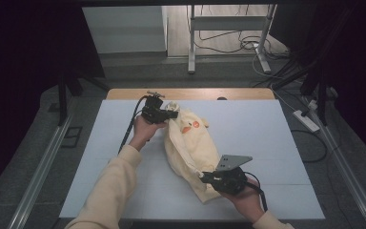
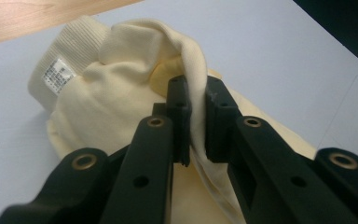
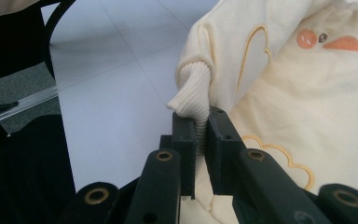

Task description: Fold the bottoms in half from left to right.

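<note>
White table: cream garment lies lengthwise, far-left to near-right.

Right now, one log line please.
left claw: shut on sweatshirt fold | right claw: shut on ribbed cuff

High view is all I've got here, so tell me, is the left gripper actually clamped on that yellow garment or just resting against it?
Observer: Clamped. The left gripper has a fold of the pale yellow garment pinched between its jaws.
Operator: What's near that fold?
Observer: A ribbed band carrying a small white care label.
Operator: And the right gripper?
Observer: The right gripper is shut on a ribbed cuff, which stands up out of the jaws.
Operator: Any print close to it?
Observer: An orange outline stitched on the cloth, just beside the jaws.
</note>
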Motion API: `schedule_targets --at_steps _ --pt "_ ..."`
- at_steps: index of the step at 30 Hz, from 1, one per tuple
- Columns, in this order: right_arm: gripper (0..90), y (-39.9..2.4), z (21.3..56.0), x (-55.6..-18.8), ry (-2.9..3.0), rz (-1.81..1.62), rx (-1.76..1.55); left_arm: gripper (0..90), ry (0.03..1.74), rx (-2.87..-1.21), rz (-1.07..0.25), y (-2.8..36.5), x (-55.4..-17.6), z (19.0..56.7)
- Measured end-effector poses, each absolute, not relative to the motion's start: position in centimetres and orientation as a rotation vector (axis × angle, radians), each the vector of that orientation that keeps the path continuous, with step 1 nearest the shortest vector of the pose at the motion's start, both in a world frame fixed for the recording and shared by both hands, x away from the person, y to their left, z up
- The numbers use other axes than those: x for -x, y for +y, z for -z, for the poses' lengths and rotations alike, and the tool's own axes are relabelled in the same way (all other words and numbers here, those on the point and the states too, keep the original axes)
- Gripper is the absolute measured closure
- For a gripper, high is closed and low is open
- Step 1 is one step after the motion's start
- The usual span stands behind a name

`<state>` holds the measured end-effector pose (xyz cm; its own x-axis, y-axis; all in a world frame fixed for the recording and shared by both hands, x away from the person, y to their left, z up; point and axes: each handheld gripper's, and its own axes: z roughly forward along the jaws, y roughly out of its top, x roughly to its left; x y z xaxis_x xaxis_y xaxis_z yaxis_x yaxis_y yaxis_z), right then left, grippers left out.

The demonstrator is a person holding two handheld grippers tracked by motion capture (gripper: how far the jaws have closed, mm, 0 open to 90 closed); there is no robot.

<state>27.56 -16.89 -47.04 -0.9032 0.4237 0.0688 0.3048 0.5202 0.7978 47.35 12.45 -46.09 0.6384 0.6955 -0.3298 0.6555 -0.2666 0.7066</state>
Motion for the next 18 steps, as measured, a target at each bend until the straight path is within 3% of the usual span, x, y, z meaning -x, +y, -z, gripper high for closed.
schedule_targets --at_steps 18 --pt "82.7 -19.4 46.9 -27.0 2.577 -1.322 -0.739 81.1 1.029 -2.008 -0.045 9.2 -48.5 46.9"
